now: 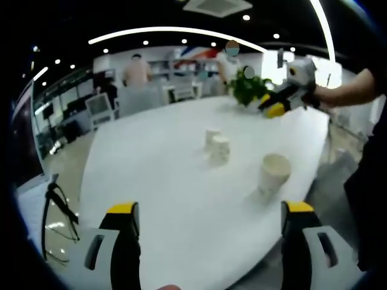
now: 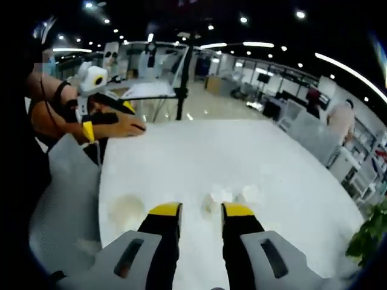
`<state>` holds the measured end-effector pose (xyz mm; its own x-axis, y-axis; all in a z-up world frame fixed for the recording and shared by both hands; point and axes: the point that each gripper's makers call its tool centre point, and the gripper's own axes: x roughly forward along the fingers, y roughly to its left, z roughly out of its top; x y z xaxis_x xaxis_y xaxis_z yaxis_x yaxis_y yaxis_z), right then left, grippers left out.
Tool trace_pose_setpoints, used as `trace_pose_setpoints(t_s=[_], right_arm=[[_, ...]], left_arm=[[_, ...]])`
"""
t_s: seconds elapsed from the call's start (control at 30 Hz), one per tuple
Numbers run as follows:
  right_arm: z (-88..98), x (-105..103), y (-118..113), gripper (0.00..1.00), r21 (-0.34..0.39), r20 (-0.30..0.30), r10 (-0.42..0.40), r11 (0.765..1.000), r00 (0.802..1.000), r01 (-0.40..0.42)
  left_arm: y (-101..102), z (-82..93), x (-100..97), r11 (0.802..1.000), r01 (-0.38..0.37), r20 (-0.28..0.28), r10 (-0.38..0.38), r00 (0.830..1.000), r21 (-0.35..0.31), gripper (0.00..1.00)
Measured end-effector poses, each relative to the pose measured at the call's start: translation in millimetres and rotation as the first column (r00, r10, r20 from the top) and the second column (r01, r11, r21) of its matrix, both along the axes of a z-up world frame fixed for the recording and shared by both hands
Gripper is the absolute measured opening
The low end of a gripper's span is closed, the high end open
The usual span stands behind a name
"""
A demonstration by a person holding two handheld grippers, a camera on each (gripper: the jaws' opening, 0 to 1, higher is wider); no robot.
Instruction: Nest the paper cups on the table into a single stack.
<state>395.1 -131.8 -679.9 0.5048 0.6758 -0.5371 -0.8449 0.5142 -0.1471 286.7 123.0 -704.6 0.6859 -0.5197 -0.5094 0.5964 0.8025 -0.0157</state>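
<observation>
Left gripper view
Left gripper [image 1: 208,220]: its two yellow-tipped jaws stand wide apart at the bottom of the view, with nothing between them, above the near edge of the surface [image 1: 163,181].
Surface: a large white oval table.
Near cup [image 1: 274,173]: a pale paper cup, standing upright on the surface, closer to the right jaw.
Two far cups [image 1: 216,144]: they stand upright near the middle of the surface, just beside each other, well apart from the near cup.
Right gripper [image 1: 272,107]: it is held above the far right edge of the surface, in front of a green plant [image 1: 248,89]; I cannot tell here how its jaws stand.
Background: an office with desks and people, blurred.

Right gripper view
Right gripper [image 2: 201,212]: its jaws are open with a narrow gap, holding nothing, above the white surface [image 2: 242,157].
Cups: pale blurred shapes on the surface; one [image 2: 126,211] is to the left of the jaws, the others [image 2: 233,194] are just beyond the jaw tips.
Left gripper [image 2: 109,115]: it is held by a hand [image 2: 124,127] at the far left edge of the surface.
</observation>
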Motion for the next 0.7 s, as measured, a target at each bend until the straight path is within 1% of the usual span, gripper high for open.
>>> trace_pose_setpoints(t_s=[0.1,0.2,0.27,0.3,0.4,0.47,0.5,0.6,0.63,0.7], right_arm=[[-6.6,11,-9,0.32,0.021,-0.026,-0.057,0.998,0.998,0.058],[-15.4,16,-9,0.35,0.037,-0.047,-0.08,0.996,0.996,0.082],[-19.0,16,-5,0.39,0.076,-0.079,-0.116,0.99,0.99,0.122],[-19.6,15,-2,0.4,0.084,-0.084,-0.122,0.988,0.989,0.129],[-29.1,15,6,0.44,0.084,-0.094,-0.125,0.988,0.988,0.133],[-33.9,17,10,0.48,0.084,-0.094,-0.127,0.987,0.987,0.135],[-38.8,21,12,0.52,0.083,-0.096,-0.13,0.987,0.987,0.139],[-46.2,30,14,0.7,0.09,-0.078,-0.158,0.982,0.984,0.165],[-47.4,30,17,0.77,0.092,-0.077,-0.175,0.979,0.982,0.181],[-49.2,30,24,0.86,0.102,-0.082,-0.188,0.975,0.979,0.196]], left_arm=[[-1,-0.3,-0.6,1.0,0.002,-0.004,-0.002,1.0,0.003,0.98],[-1,-0.8,-1.1,1.0,0.004,-0.007,-0.004,1.0,0.004,0.98],[-1,-1.9,-2.3,1.0,0.008,-0.01,-0.008,1.0,0.012,0.98],[-1,-2.1,-2.7,1.0,0.009,-0.012,-0.009,1.0,0.014,0.98],[0,-2.3,-3.1,1.0,0.009,-0.015,-0.008,1.0,0.015,0.98],[3,-2.7,-2.6,1.0,0.005,-0.016,-0.004,1.0,0.016,0.98],[3,-2.9,-2.6,1.0,0.003,-0.018,-0.003,1.0,0.015,0.98],[2,-4.9,-4.0,1.0,0.003,-0.026,-0.003,1.0,0.017,0.98],[3,-5.5,-4.4,1.0,0.003,-0.027,-0.003,1.0,0.018,0.98],[3,-7.2,-5.2,1.0,0.002,-0.032,-0.002,0.999,0.018,0.98]])
